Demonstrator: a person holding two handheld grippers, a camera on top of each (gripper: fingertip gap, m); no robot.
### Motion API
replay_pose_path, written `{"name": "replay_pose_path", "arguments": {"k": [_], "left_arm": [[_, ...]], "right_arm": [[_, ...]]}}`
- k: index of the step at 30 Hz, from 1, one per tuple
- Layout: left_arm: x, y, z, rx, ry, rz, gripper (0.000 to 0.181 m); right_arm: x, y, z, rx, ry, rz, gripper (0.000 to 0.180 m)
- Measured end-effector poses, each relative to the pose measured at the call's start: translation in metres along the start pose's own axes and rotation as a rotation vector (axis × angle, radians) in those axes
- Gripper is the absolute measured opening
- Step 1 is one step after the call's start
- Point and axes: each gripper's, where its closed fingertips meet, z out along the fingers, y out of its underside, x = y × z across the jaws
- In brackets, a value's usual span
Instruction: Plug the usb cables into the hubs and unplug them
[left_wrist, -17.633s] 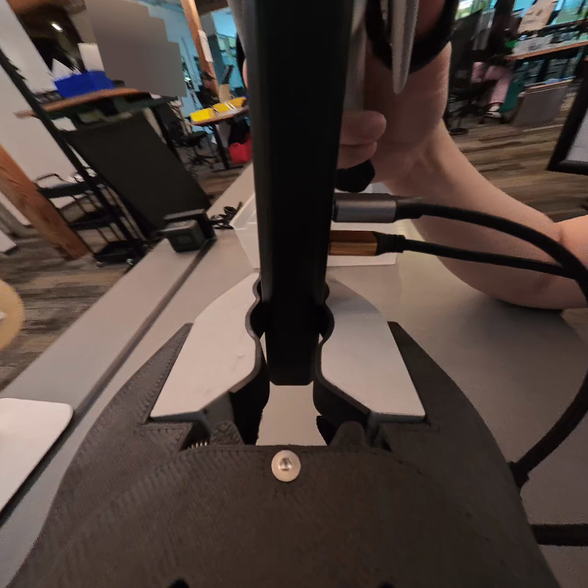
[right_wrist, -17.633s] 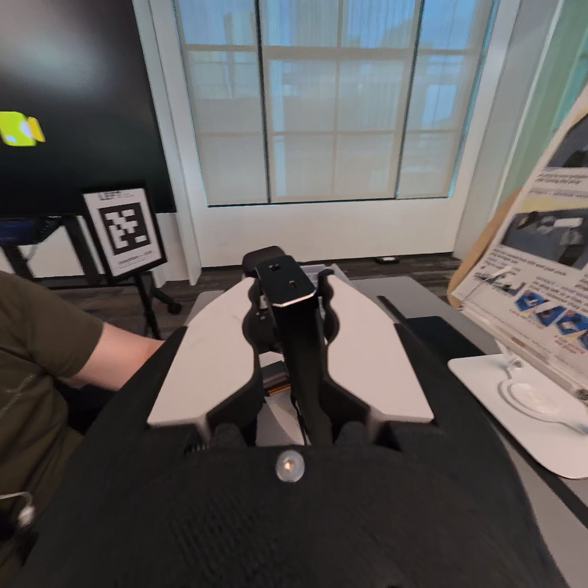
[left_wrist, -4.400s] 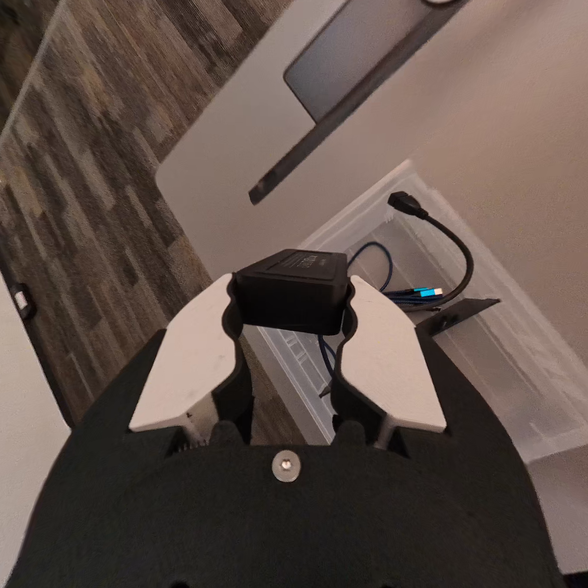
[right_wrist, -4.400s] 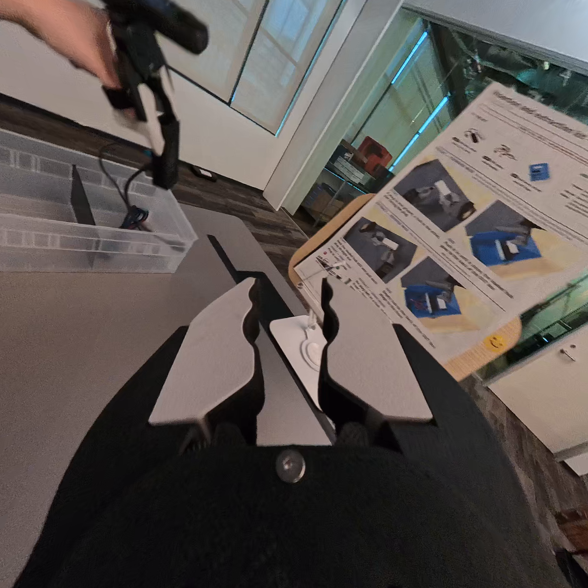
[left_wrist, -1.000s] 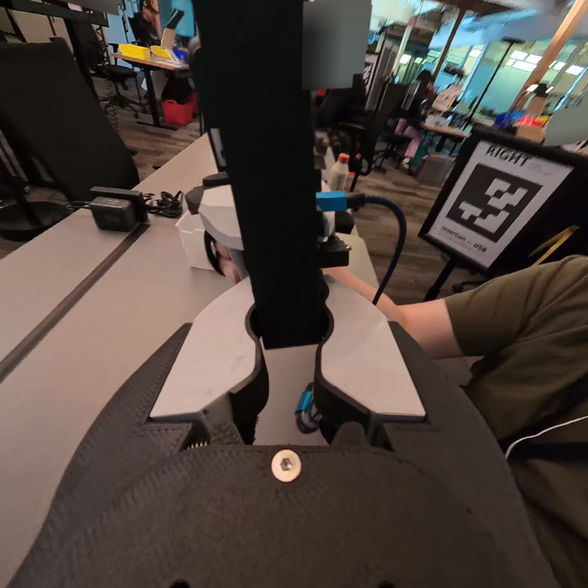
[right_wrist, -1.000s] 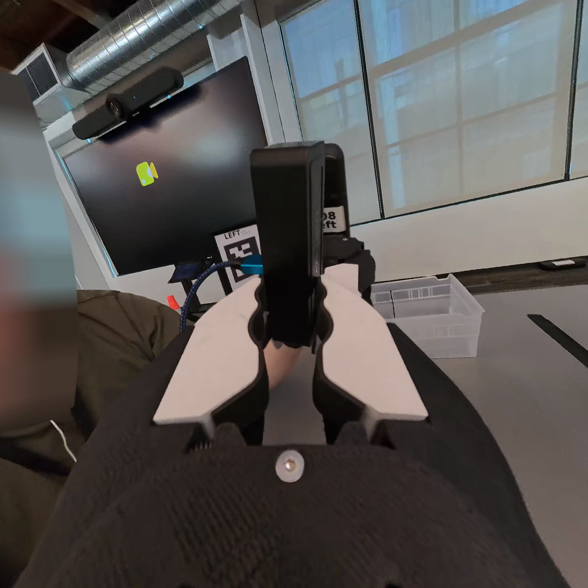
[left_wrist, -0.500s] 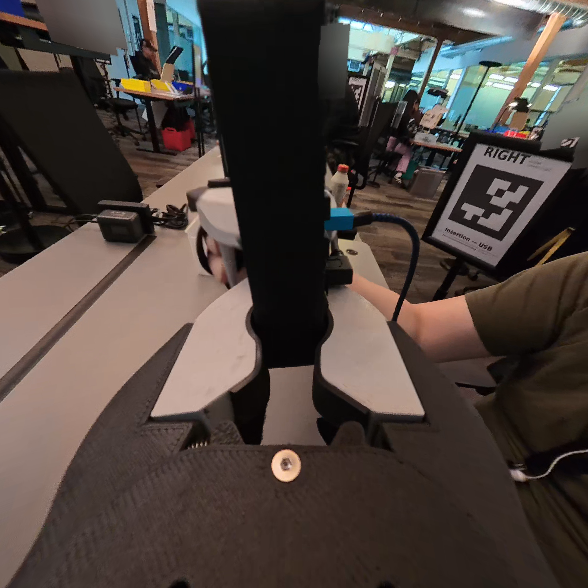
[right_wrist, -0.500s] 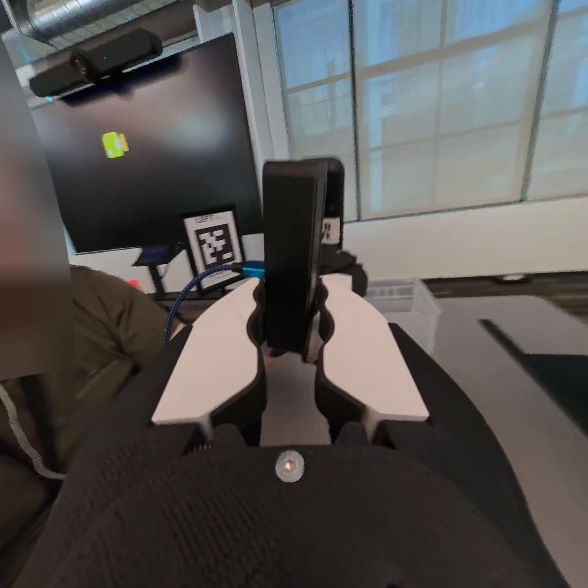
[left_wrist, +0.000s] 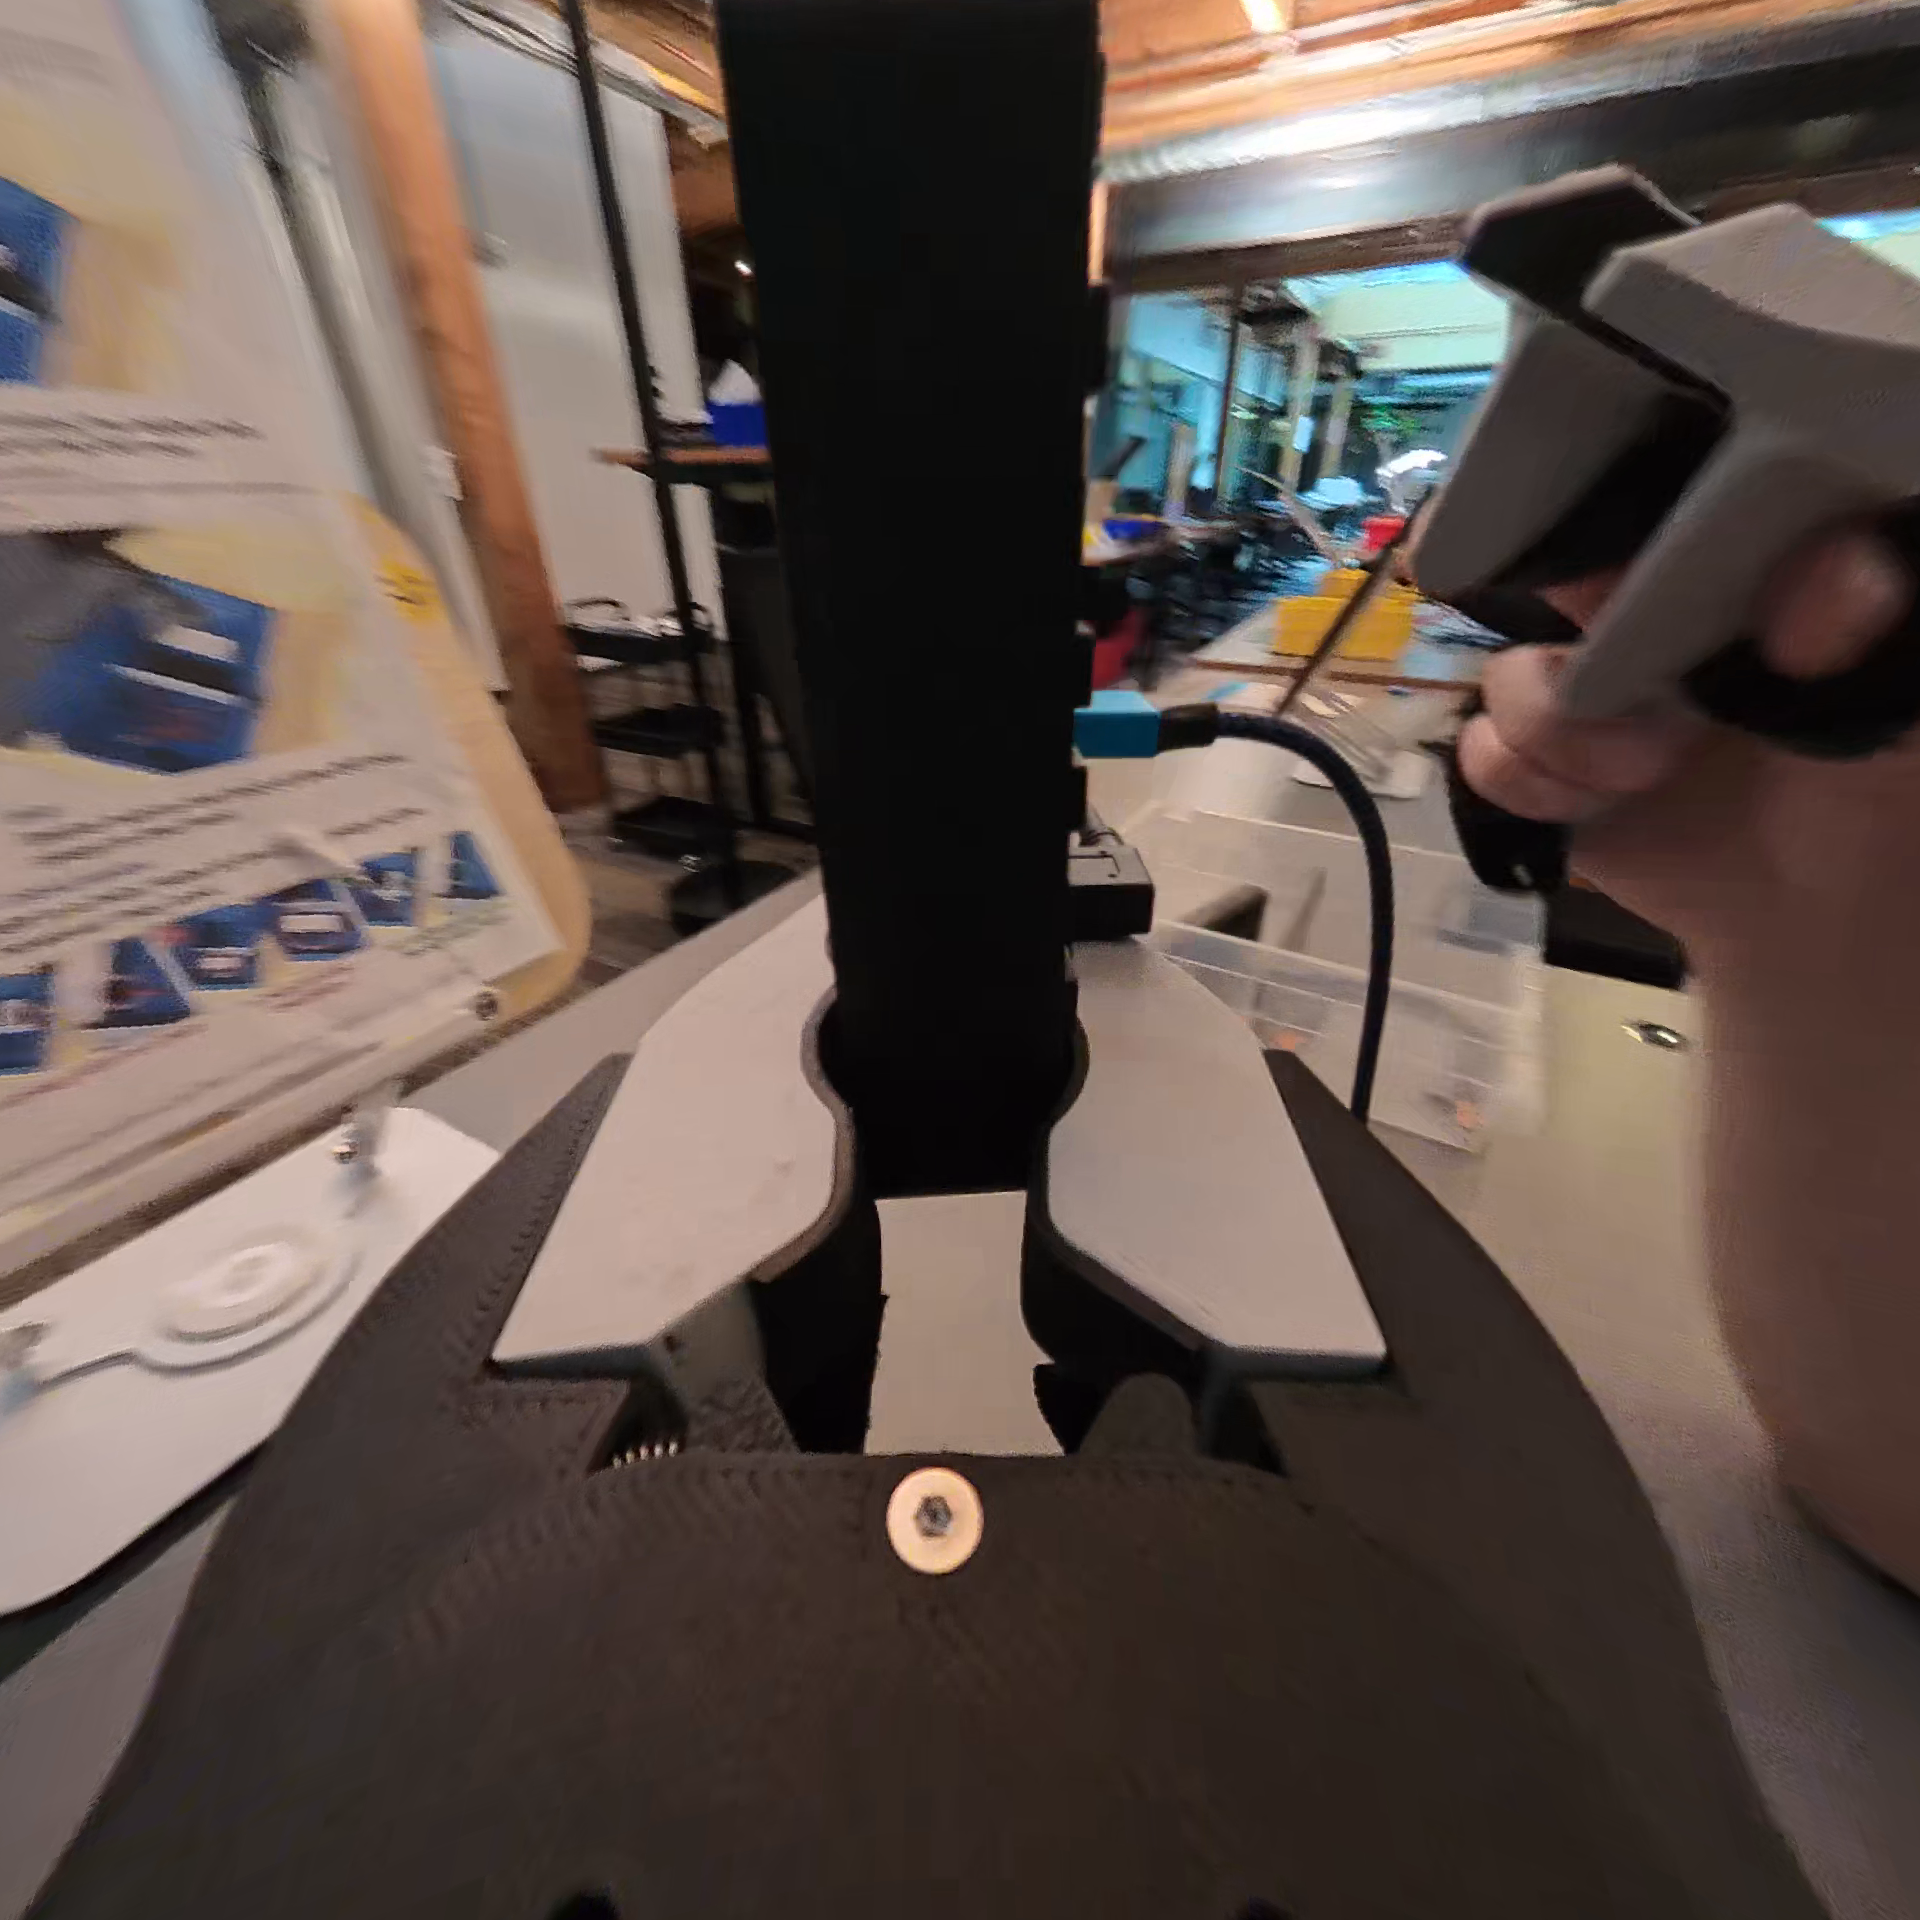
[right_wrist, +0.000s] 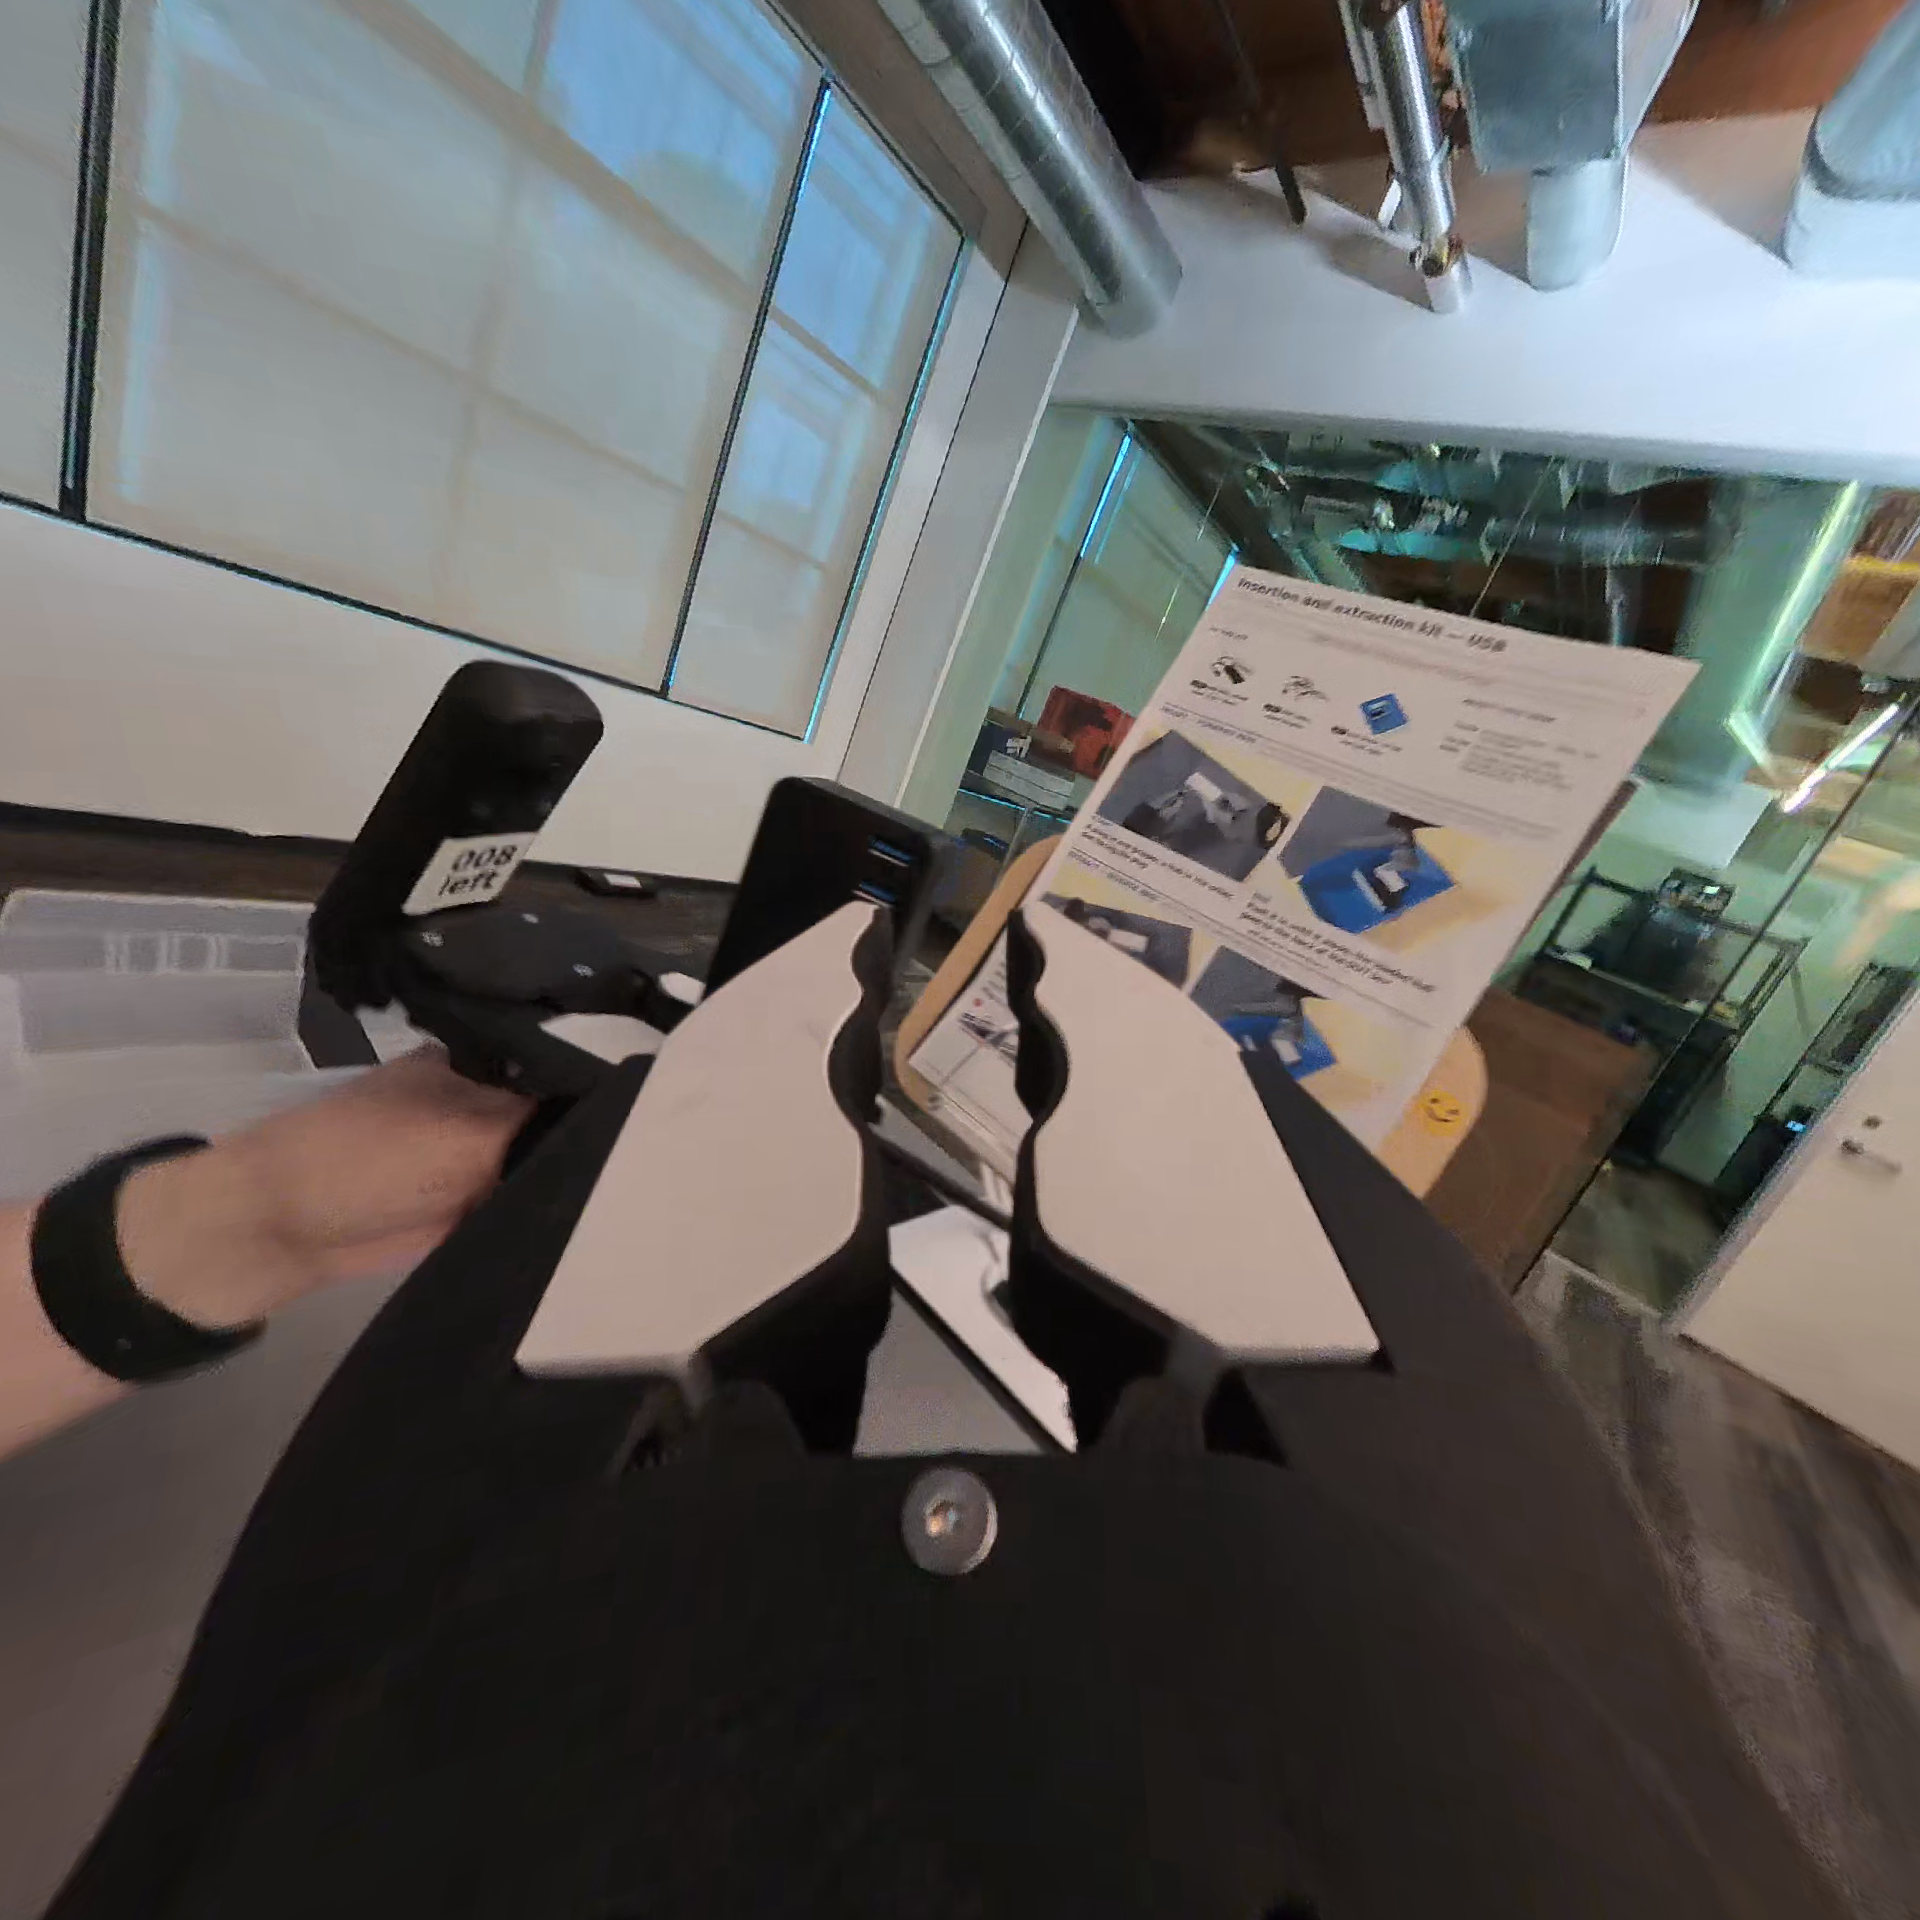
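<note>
**Right gripper lets go as hub stays plugged**

The left gripper (left_wrist: 940, 1091) clamps the upright black hub (left_wrist: 914, 582), a blue-tipped USB cable (left_wrist: 1117, 727) seated in its side above the table. The right gripper (right_wrist: 940, 997), clenched on the hub half a second ago, now stands released and empty, suggesting the insertion is done and unplugging comes next.
</note>
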Motion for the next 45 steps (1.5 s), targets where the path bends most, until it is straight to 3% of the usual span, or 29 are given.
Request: {"name": "replay_pose_path", "arguments": {"k": [6,12,17,22,33,45], "left_arm": [[-0.019,-0.008,-0.008,0.074,-0.148,0.062,0.028],[-0.023,-0.007,-0.008,0.102,-0.177,0.085,0.029],[-0.02,-0.005,-0.004,0.09,-0.165,0.087,0.028],[-0.017,-0.005,-0.003,0.092,-0.169,0.11,0.029],[-0.015,-0.01,-0.005,0.113,-0.18,0.112,0.029],[-0.015,-0.013,-0.007,0.123,-0.183,0.1,0.029]], "right_arm": [[-0.029,0.038,0.047,-0.071,0.032,0.123,0.033],[-0.035,0.064,0.064,-0.127,0.036,0.144,0.027],[-0.038,0.06,0.064,-0.085,0.018,0.147,0.016],[-0.036,0.068,0.065,-0.138,0.03,0.143,0.019],[-0.039,0.06,0.065,-0.041,0.053,0.15,0.013],[-0.04,0.058,0.066,-0.055,0.035,0.177,0.013]]}}
